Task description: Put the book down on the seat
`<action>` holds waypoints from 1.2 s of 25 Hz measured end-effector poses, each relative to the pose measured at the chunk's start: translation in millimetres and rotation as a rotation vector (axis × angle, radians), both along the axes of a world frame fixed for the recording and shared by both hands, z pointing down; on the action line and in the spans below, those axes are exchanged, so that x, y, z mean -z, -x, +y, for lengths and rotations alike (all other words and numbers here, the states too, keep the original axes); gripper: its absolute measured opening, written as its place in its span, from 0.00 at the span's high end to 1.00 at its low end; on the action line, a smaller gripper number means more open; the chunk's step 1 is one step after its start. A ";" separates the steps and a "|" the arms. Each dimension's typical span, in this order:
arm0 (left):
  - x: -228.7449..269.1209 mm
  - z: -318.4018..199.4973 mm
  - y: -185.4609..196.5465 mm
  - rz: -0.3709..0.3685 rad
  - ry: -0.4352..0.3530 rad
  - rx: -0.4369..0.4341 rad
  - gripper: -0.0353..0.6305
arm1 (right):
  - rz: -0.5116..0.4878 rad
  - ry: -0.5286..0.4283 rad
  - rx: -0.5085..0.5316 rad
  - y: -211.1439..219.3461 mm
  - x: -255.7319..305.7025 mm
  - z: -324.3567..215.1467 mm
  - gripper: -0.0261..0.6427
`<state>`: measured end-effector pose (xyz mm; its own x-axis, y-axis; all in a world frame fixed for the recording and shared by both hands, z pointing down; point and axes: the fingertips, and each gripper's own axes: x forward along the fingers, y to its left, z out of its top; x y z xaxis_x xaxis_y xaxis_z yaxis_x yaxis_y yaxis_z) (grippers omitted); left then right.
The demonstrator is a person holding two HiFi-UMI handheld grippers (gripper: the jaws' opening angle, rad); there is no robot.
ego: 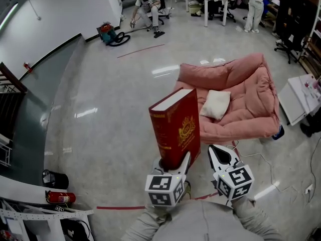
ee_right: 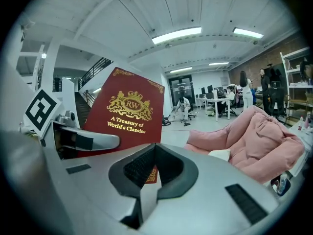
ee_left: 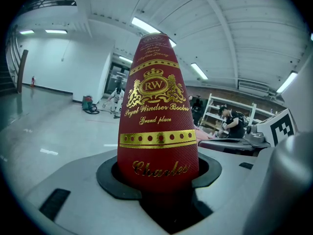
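Note:
A thick red hardback book [ego: 175, 127] with gold print stands upright in the air, its lower end clamped in my left gripper [ego: 173, 164]. In the left gripper view the book's spine [ee_left: 157, 116] fills the middle, and the left gripper [ee_left: 159, 180] is pressed on both sides of it. My right gripper [ego: 220, 154] is just right of the book, shut and empty. In the right gripper view the book's cover [ee_right: 124, 114] is to the left of the right gripper [ee_right: 146, 180]. The pink padded seat [ego: 246, 99] with a cream cushion [ego: 215, 104] lies on the floor ahead and right; the seat [ee_right: 254, 141] shows there too.
A white table [ego: 298, 99] stands right of the seat. A fire extinguisher [ego: 60, 198] and a black bin [ego: 52, 178] sit at the lower left by a stair rail. A red tape line [ego: 120, 207] crosses the floor near me. People and desks are far back.

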<state>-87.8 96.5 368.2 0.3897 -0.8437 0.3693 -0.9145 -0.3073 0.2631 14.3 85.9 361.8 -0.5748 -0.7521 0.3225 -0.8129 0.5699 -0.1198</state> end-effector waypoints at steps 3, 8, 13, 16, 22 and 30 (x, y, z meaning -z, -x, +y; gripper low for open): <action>-2.0 -19.2 7.8 -0.002 -0.002 -0.012 0.57 | -0.002 0.001 0.007 9.7 -2.0 -17.1 0.95; -6.1 -44.5 17.6 -0.003 -0.001 -0.016 0.57 | -0.023 -0.002 0.028 24.1 -4.3 -36.4 0.95; -10.3 -63.4 25.0 -0.002 0.018 -0.011 0.57 | -0.009 0.010 0.031 29.8 -7.9 -50.4 0.95; -11.8 -74.0 22.4 -0.005 0.023 -0.015 0.57 | -0.022 0.023 0.024 26.9 -10.1 -59.8 0.95; -16.7 -103.1 14.1 -0.005 0.034 -0.013 0.57 | -0.046 0.068 0.036 22.0 -20.7 -90.2 0.95; -28.7 -147.8 12.4 0.006 0.064 0.003 0.57 | -0.029 0.086 0.063 22.3 -27.7 -140.1 0.95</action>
<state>-100.3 -51.3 397.0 0.3893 -0.8195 0.4206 -0.9139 -0.2865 0.2876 -7.9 -54.3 389.5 -0.6299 -0.6847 0.3666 -0.7714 0.6062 -0.1934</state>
